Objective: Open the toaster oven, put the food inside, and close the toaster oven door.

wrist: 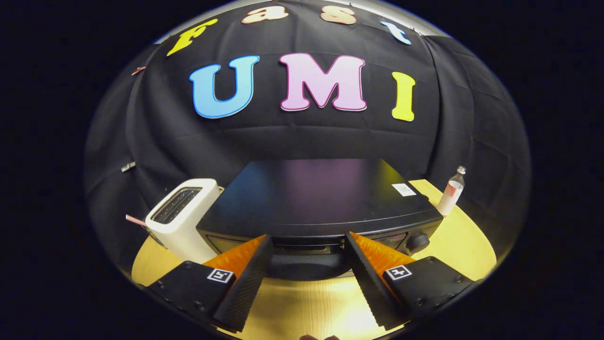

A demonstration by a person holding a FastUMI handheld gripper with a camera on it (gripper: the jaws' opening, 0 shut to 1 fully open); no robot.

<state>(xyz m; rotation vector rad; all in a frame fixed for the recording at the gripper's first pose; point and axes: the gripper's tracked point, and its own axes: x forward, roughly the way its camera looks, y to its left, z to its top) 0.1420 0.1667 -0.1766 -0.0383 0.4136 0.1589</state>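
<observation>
One gripper (pixel 309 248), two fingers spread wide apart, holding nothing, hovering above the pale wooden tabletop (pixel 306 307). Each finger (pixel 245 278) marked with one small square black-and-white tag.

Just ahead of the fingertips, reaching across the gap between them: one black box-shaped toaster oven (pixel 325 198) with a flat, glossy top. Seen from above and in front, so little of the front face visible. Door closed, its upper edge a dark strip under the overhanging top. One round black knob (pixel 417 242) at the front's right end, beside the right finger. One small white sticker (pixel 404 189) on the top near the right rear corner. Handle hard to make out in the shadow between the fingers.

Left of the oven, just beside it: one white slot toaster (pixel 181 217), upright, dark slots facing up, near the table's left edge.

Right of the oven, towards the table's far right edge: one small clear bottle (pixel 452 191), pale label with a red band, leaning slightly.

Behind everything, the booth's black cloth wall (pixel 306 137).
</observation>
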